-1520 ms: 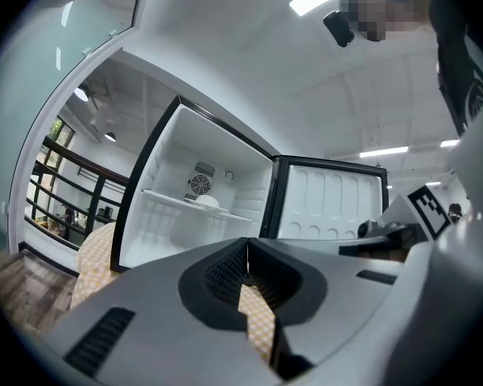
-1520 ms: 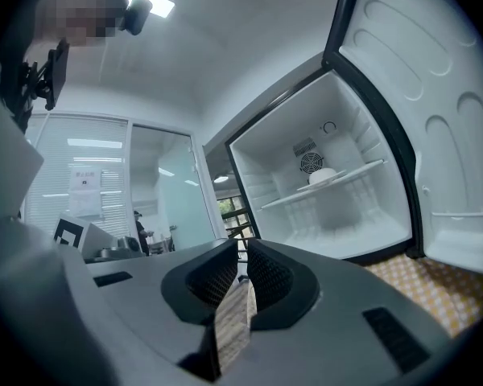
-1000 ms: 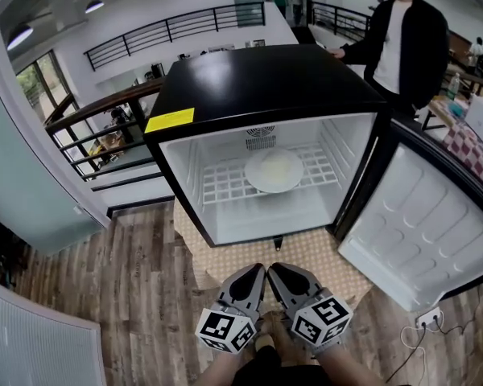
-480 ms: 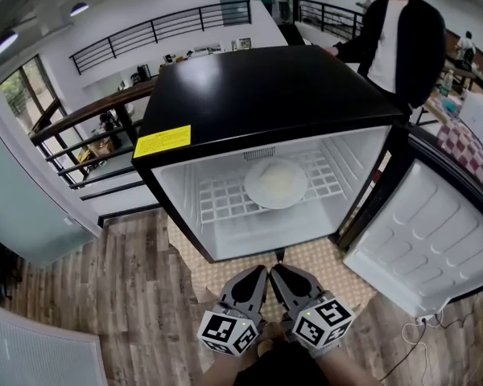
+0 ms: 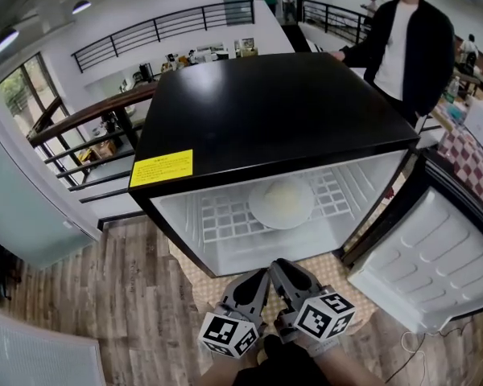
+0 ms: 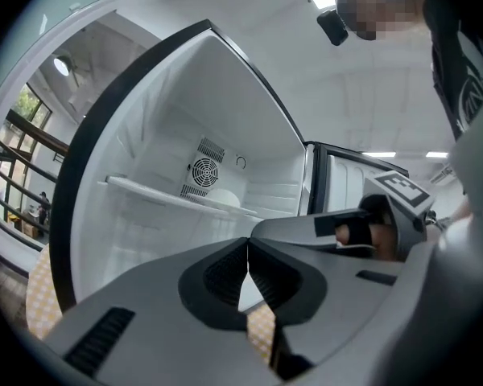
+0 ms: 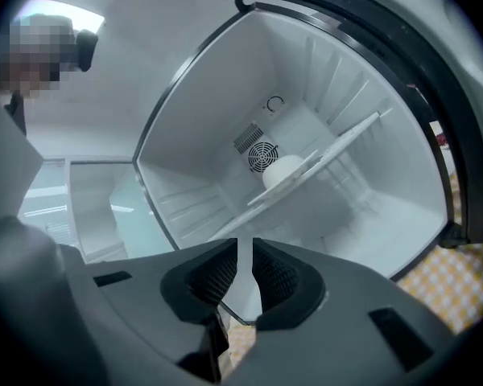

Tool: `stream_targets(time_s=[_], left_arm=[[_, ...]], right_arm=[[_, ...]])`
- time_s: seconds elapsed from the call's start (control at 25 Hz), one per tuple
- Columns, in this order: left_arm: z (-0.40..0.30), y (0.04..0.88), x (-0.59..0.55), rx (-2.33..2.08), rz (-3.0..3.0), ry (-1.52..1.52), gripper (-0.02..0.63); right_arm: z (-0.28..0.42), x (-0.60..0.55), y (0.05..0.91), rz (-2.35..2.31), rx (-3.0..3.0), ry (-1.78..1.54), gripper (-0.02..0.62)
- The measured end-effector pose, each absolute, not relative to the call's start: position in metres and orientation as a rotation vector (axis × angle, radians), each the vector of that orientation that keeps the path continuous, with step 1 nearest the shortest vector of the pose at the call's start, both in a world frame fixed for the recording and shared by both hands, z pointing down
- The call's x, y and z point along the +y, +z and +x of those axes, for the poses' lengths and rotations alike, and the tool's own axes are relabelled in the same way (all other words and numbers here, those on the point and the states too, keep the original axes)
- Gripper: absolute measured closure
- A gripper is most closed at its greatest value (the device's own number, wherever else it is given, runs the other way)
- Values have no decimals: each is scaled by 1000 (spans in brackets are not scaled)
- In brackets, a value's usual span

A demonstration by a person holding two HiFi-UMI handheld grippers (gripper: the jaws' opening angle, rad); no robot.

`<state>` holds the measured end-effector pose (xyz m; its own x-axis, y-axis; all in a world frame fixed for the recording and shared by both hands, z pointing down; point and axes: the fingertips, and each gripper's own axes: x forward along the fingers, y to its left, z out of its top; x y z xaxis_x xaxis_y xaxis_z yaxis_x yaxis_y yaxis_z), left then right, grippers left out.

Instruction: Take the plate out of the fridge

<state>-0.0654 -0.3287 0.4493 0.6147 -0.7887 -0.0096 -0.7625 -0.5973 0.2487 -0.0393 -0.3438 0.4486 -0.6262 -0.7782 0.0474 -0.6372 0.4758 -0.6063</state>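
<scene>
The small black fridge (image 5: 266, 111) stands with its door (image 5: 431, 256) swung wide to the right. The plate (image 5: 282, 202) lies inside on the white wire shelf (image 5: 217, 215), a little right of the middle and toward the back, close in front of the round fan grille (image 6: 204, 171) (that grille shows only from down by the grippers). Both grippers are held low before the open cabinet, side by side and almost touching, well short of the plate. The left gripper (image 6: 248, 252) has its jaws clenched tip to tip with nothing caught in them. The right gripper (image 7: 245, 256) is drawn closed too, and empty. A yellow label (image 5: 162, 168) sits on the front edge of the fridge's top. Under the fridge lies a checkered mat (image 5: 326, 260) on the wooden floor (image 5: 105, 296). A person in a black jacket (image 5: 410, 39) stands behind the fridge at the right, one hand at its back corner.
</scene>
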Motion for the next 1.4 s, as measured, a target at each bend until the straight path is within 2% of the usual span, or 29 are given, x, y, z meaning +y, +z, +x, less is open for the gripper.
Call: stream_targets(time_s=[0.16, 0.36, 0.64, 1.04, 1.4], left_arm=[[-64, 447, -345, -1274, 2626, -187, 595], [-54, 448, -358, -1249, 2633, -191, 595], [-51, 445, -370, -1248, 2635, -201, 595], [-59, 443, -372, -1276, 2630, -201, 595], [-58, 446, -369, -1267, 2620, -208, 595]], right_arm=[[-33, -366, 443, -1214, 2403, -953, 537], [-17, -389, 437, -1190, 2238, -1098, 447], [7, -423, 436, -1204, 1920, -1317, 387], [-3, -446, 439, -1224, 1827, -1461, 385], [5, -434, 434, -1232, 1805, -1487, 451]])
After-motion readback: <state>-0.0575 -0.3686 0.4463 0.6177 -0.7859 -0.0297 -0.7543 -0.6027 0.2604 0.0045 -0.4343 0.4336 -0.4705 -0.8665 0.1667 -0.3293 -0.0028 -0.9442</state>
